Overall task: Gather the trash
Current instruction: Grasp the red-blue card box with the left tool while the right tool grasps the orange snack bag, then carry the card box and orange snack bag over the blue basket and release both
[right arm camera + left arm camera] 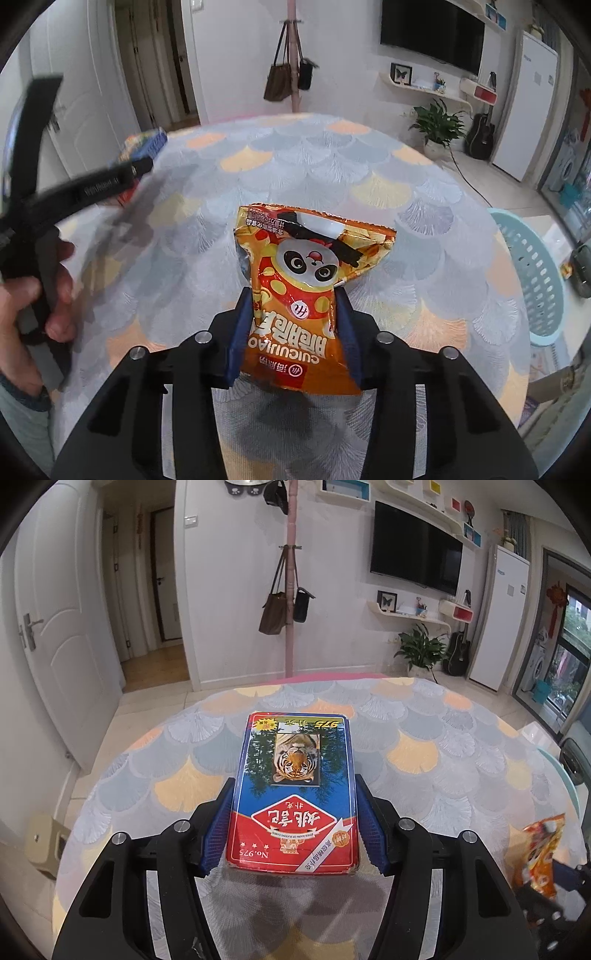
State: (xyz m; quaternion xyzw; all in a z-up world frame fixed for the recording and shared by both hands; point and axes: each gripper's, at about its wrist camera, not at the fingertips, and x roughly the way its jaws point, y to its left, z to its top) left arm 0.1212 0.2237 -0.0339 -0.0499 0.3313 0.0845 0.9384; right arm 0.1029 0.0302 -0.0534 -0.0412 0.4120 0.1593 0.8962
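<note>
Orange foil snack bag with a panda face (301,295) is pinched around its waist by the right hand-held gripper (293,328), blue pads pressing in from both sides so the foil creases, and it hangs just above the bench (332,155) with its fan-pattern cloth in grey, blue and orange. Meanwhile the left hand-held gripper (293,827) is closed flat against the long sides of a blue and red playing-card box with a tiger picture (295,794), also lifted off the cloth, judging by the shadow under it.

So both bits of trash look picked up already. My guess is the drop-off is that pale blue perforated plastic basket (532,280) just past the bench's right edge, and it seems to have some orange wrapper in it already.

How I'd do it: carry the bag over first since it's nearer, keep the squeeze steady because foil slips, and only open once it's properly over the rim. Keep the box level so it doesn't pivot between the pads, then swing it across the bench without clipping the other gripper.
</note>
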